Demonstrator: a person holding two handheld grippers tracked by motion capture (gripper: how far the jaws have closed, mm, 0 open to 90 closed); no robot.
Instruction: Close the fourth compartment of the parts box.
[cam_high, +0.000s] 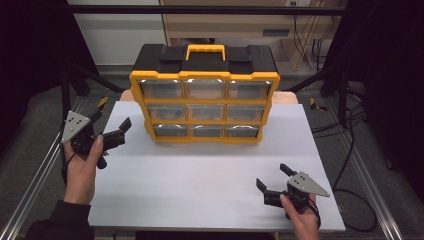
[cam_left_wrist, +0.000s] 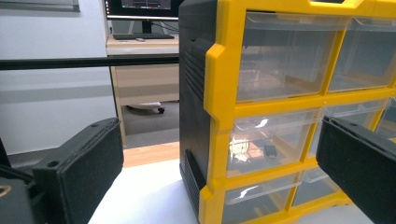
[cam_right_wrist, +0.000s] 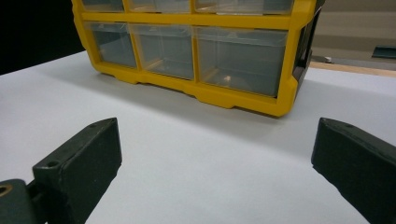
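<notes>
Two tongs, one drawer organizer, one counter. Left tongs (cam_high: 112, 131): held in the person's left hand (cam_high: 82, 167), jaws spread apart and empty, just left of the organizer's lower left corner, aimed at its side. Drawer organizer (cam_high: 205, 100): yellow frame, black shell, nine clear drawers in three rows of three, yellow carry handle (cam_high: 205, 51) on top; it stands upright on the far middle of the white counter (cam_high: 200, 175), drawer fronts facing the person. Judged rigid hard plastic, bulky, smooth-sided and liable to slip under a side pinch; weight probably modest, as the drawers look mostly empty, though a small dark item (cam_left_wrist: 270, 150) lies in the middle-row left drawer. Best holds, by judgement: the top handle for lifting; each drawer's front lip for pulling, lightly, since thin clear plastic may crack. Right tongs (cam_high: 274, 181): held in the right hand (cam_high: 302, 220), near and to the right of the organizer, well apart from it, jaws wide and empty, facing its bottom row.
</notes>
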